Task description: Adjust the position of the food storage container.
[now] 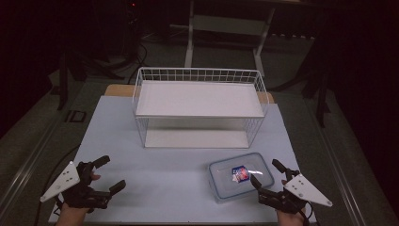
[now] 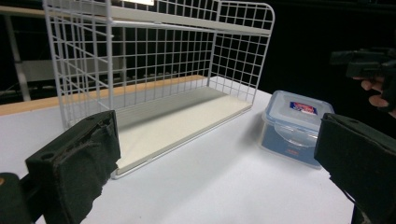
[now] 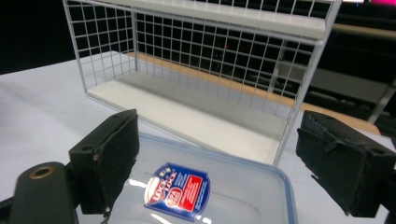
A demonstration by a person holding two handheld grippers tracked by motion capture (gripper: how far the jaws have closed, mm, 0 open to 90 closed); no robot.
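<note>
Two tiers make up the white wire shelf rack that stands at the middle of the pale blue table, its long axis running left to right across the high view and its open front facing the person. Both white shelf boards are bare. Near the right front of the table, just ahead of the rack, a clear plastic food container with a blue-rimmed snap lid lies flat; its long side runs roughly left to right, turned a little. A red and blue label sits on the lid, which is on. What is inside the container cannot be made out.

At the table's near left corner the left gripper rests low with its jaws spread wide apart, holding nothing; in the left gripper view it points toward the rack and the container. The right gripper hovers at the container's near right edge, jaws also wide apart and empty; in the right gripper view the lid lies between and below its pads.
</note>
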